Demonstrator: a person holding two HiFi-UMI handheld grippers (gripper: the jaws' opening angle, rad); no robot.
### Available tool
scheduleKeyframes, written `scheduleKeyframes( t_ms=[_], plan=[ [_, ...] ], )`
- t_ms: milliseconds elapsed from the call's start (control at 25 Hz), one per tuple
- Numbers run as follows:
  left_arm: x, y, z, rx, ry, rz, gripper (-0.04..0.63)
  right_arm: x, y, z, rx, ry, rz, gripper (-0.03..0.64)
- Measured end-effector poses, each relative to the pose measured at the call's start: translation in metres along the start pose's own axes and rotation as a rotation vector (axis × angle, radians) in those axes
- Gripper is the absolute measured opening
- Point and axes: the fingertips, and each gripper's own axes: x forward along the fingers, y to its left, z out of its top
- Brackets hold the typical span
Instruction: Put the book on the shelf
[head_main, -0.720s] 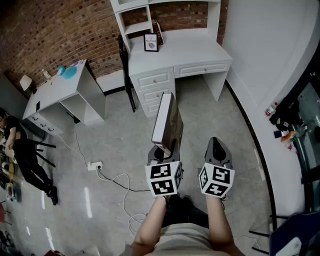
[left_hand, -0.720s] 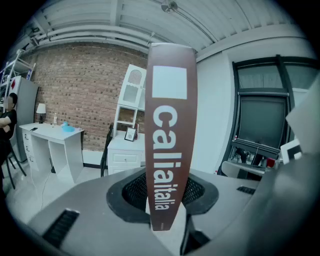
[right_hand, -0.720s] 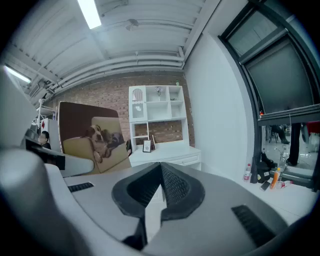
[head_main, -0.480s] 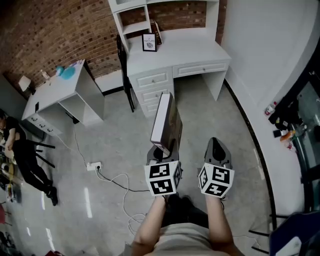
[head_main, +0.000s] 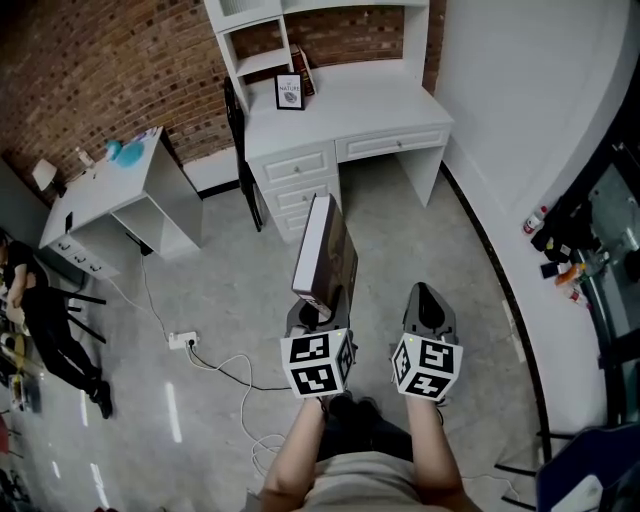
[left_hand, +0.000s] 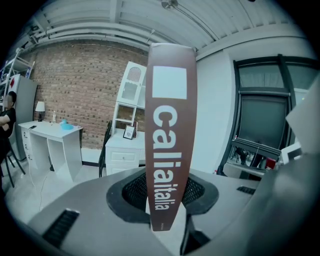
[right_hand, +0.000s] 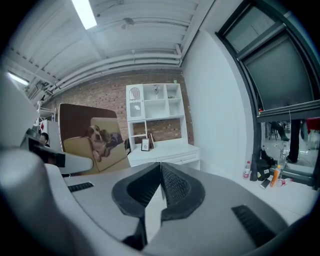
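My left gripper (head_main: 317, 312) is shut on a book (head_main: 326, 251) that stands upright on its edge. Its brown spine with white lettering (left_hand: 167, 135) rises between the two jaws in the left gripper view. Its cover with a dog on a sofa (right_hand: 95, 140) shows at the left of the right gripper view. My right gripper (head_main: 428, 302) is beside it on the right, shut and empty, its jaws meeting (right_hand: 160, 187). The white shelf unit (head_main: 320, 40) stands on a white desk (head_main: 345, 105) straight ahead against the brick wall.
A framed picture (head_main: 289, 91) and a leaning book (head_main: 301, 58) stand on the desk. A dark chair (head_main: 243, 150) is at the desk's left. A second white desk (head_main: 115, 190) stands at the left, with a cable and power strip (head_main: 183, 340) on the floor. A person (head_main: 45, 320) is at the far left.
The desk and shelf unit have shifted up and left in the head view. Both grippers and the book keep the same pose relative to each other.
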Motion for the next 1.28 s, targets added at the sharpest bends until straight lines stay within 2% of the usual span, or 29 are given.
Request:
scheduleKeyframes(
  t_ms=[400, 720, 960, 1280],
  plan=[
    [0.012, -0.024, -0.008, -0.015, 0.008, 0.017, 0.147, 0.004, -0.045, -0.007, 0.023, 0.021, 0.009, 0.017],
    [0.029, -0.025, -0.016, -0.019, 0.040, 0.019, 0.147, 0.018, -0.052, -0.018, 0.034, 0.055, 0.022, 0.017],
    [0.069, -0.011, -0.007, -0.023, 0.056, 0.007, 0.147, 0.059, -0.057, -0.017, 0.045, 0.066, 0.005, 0.017],
    [0.145, 0.019, 0.035, -0.020, 0.053, -0.014, 0.147, 0.144, -0.046, 0.012, 0.034, 0.048, 0.000, 0.017]
  ],
)
